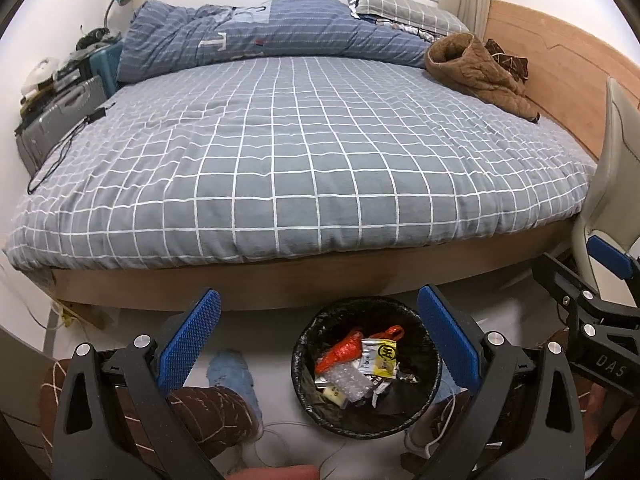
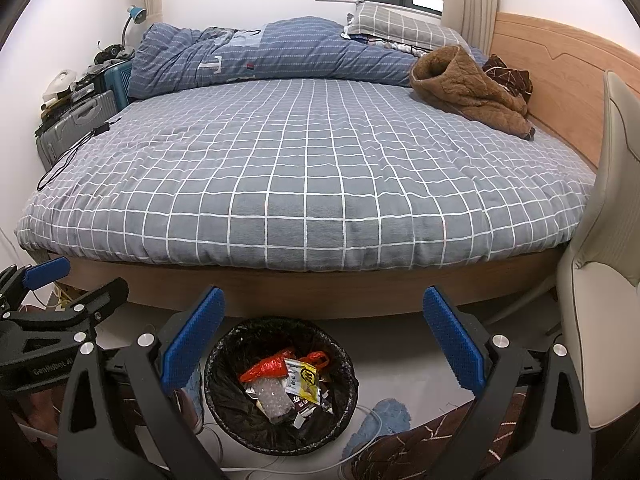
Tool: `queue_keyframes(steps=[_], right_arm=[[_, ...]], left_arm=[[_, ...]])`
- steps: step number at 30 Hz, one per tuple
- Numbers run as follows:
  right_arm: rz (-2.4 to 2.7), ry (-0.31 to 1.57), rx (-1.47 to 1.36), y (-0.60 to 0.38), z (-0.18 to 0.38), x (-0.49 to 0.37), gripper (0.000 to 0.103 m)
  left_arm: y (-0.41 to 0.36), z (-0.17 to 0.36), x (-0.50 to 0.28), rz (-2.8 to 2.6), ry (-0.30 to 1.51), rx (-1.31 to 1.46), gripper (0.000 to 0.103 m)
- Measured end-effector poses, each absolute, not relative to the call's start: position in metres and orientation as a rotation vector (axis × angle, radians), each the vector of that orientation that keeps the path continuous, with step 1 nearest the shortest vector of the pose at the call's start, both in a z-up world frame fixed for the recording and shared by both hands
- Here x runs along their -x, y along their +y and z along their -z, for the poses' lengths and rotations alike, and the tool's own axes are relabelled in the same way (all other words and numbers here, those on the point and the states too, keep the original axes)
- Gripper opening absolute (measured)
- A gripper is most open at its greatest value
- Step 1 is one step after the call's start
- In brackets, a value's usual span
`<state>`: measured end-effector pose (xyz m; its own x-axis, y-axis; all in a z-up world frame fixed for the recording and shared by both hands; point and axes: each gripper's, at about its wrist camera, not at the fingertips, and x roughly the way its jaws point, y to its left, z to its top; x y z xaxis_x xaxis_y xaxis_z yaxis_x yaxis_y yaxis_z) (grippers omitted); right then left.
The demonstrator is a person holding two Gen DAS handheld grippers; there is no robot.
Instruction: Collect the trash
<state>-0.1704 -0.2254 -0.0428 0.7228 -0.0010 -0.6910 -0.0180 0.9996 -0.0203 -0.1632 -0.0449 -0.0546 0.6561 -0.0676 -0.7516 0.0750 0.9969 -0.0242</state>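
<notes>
A round black-lined trash bin (image 1: 304, 360) (image 2: 352, 376) stands on the floor in front of the bed. Inside lie wrappers: an orange bag (image 1: 340, 352) (image 2: 266, 368), a white and yellow packet (image 1: 382, 356) (image 2: 306, 380) and bubble wrap (image 2: 274, 398). My left gripper (image 1: 320, 336) hangs open above the bin's left side, nothing between its blue pads. My right gripper (image 2: 324, 336) is open too, with the bin below and between its fingers. Each gripper shows at the edge of the other's view.
A bed (image 1: 304, 152) (image 2: 312, 160) with a grey checked sheet fills the middle, a blue quilt and brown jacket (image 1: 476, 68) at its far end. A pale chair (image 2: 600, 280) stands right. Suitcases (image 1: 60, 116) line the left wall. A person's legs and blue slippers (image 2: 380, 420) flank the bin.
</notes>
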Motion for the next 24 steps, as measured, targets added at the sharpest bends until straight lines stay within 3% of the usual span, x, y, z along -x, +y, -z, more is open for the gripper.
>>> queue_keyframes(steps=[24], right_arm=[[-0.019,0.747,0.007,-0.233,0.032,0.172,0.095]], left_arm=[[-0.046,0.048,0.166,0.044,0.834,-0.022,0.097]])
